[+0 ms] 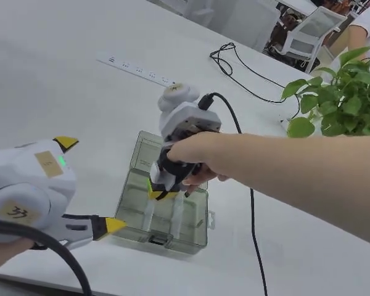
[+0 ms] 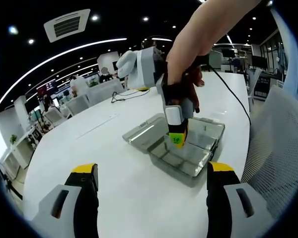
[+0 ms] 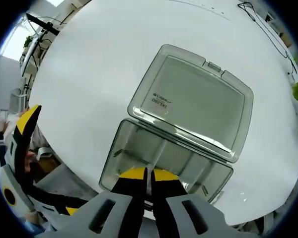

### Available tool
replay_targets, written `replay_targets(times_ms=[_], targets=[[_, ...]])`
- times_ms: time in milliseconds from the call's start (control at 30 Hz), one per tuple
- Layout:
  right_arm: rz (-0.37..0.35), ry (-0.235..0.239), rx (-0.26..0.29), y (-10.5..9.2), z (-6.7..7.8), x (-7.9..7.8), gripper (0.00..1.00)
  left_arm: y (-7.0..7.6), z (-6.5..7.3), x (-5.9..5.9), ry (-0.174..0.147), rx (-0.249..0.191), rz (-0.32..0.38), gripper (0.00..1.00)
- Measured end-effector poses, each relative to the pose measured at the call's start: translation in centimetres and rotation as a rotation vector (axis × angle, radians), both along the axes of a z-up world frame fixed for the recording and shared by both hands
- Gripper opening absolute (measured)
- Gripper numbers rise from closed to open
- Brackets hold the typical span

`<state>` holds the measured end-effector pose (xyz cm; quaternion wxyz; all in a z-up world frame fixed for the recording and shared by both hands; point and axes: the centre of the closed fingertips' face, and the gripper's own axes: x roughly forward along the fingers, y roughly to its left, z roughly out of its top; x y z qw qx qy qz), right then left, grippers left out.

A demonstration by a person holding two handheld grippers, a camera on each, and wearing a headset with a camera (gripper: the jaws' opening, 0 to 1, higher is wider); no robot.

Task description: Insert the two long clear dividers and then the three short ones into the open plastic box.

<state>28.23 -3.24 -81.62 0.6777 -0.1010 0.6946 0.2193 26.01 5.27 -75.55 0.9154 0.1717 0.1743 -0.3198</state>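
The open plastic box (image 1: 191,237) lies near the table's front edge, its lid (image 1: 143,153) folded back flat. In the right gripper view the box (image 3: 120,145) sits below its lid (image 3: 191,99). Two clear dividers (image 1: 177,213) stand upright inside it. My right gripper (image 1: 162,193) points down into the box, its jaws pressed together on the top edge of a clear divider (image 3: 156,148). My left gripper (image 1: 90,184) hovers open at the box's left with nothing between its jaws. From the left gripper view, the right gripper (image 2: 177,140) dips into the box (image 2: 181,161).
A white power strip (image 1: 135,69) lies at the back. A black cable (image 1: 254,234) trails off the right gripper across the table. A potted plant (image 1: 339,98) stands at the right, office chairs (image 1: 314,31) behind. The table's front edge runs just below the box.
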Motion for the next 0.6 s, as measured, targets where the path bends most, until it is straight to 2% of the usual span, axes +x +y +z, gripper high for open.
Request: replay_targets(times_ms=[167,467,533,567,600], targets=[[0.009,-0.005,-0.004,-0.2,-0.01,0.01,0.04,-0.09,-0.09,-0.02,0.001,0.002,-0.004,0.92],[0.025,-0.008,0.024,-0.07,0.16,-0.05,0.06,-0.21,-0.31,-0.09,0.004,0.01,-0.012,0.92],[0.031,-0.002,0.045,0.14,0.39,-0.21,0.09,-0.24,-0.3,-0.12,0.004,0.01,-0.011,0.92],[0.021,-0.001,0.069,0.42,0.51,-0.3,0.13,-0.22,-0.31,-0.13,0.005,0.011,-0.009,0.92],[0.01,0.001,0.07,0.37,0.55,-0.34,0.18,-0.21,-0.29,-0.12,0.004,0.012,-0.009,0.92]])
